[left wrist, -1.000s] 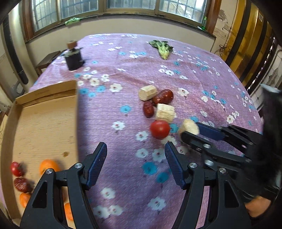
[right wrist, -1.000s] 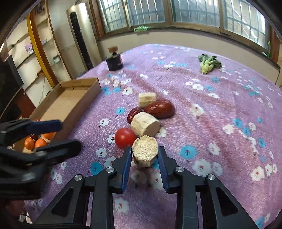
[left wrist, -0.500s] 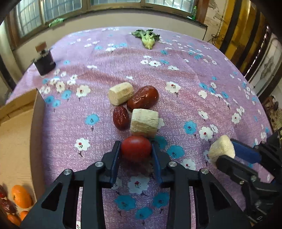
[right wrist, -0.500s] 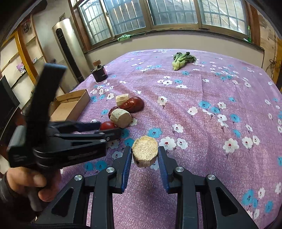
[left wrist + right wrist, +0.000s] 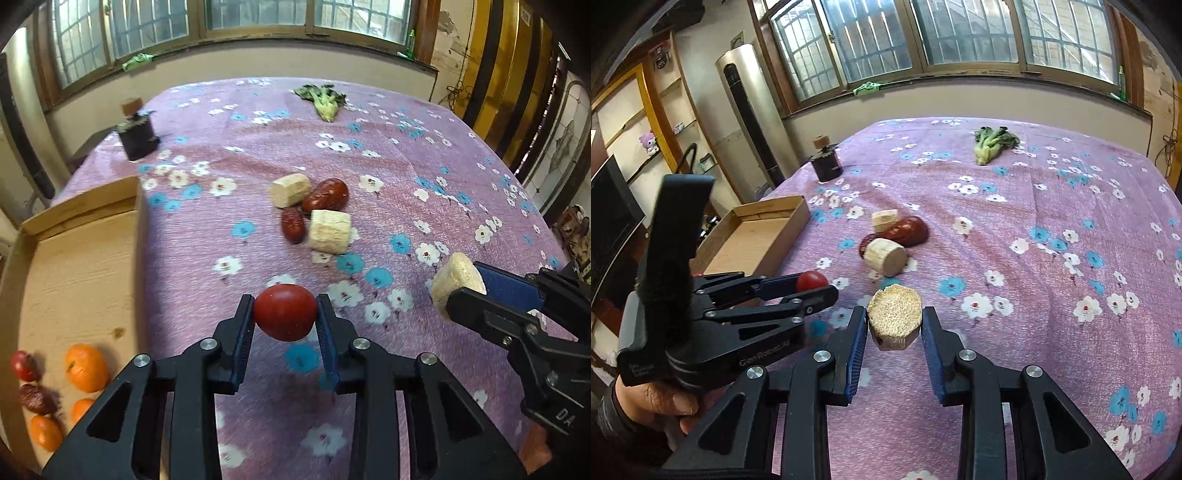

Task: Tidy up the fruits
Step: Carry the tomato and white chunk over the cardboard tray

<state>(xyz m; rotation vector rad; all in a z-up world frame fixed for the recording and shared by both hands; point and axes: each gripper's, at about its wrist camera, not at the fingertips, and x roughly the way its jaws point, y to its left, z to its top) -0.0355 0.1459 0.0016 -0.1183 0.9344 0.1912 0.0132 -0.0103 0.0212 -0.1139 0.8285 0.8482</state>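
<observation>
Fruit sits in both claws at this moment, so we judge the sorting to be underway but well short of done. Nearest us, our left claw (image 5: 285, 318) is clamped on a red tomato (image 5: 285, 312), held clear of the cloth, and our right claw (image 5: 894, 325) is clamped on a pale cut chunk (image 5: 894, 316), likewise lifted. Beside the left claw lies the cardboard box (image 5: 77, 266), already holding several oranges (image 5: 86, 367) and a few dark red fruits in its near corner. Farther out on the desk (image 5: 1052, 277), two more pale chunks (image 5: 330, 231), a large red date (image 5: 325, 194) and a smaller one (image 5: 293, 225) lie huddled together, not yet collected. Beyond them rest a leafy green (image 5: 322, 99) and a dark jar (image 5: 136, 137).

Only the left wrist view shows the fruit inside the box; from the right wrist view we see just its far, bare end. The right view alone shows the hand (image 5: 646, 402) gripping the left claw's handle.
</observation>
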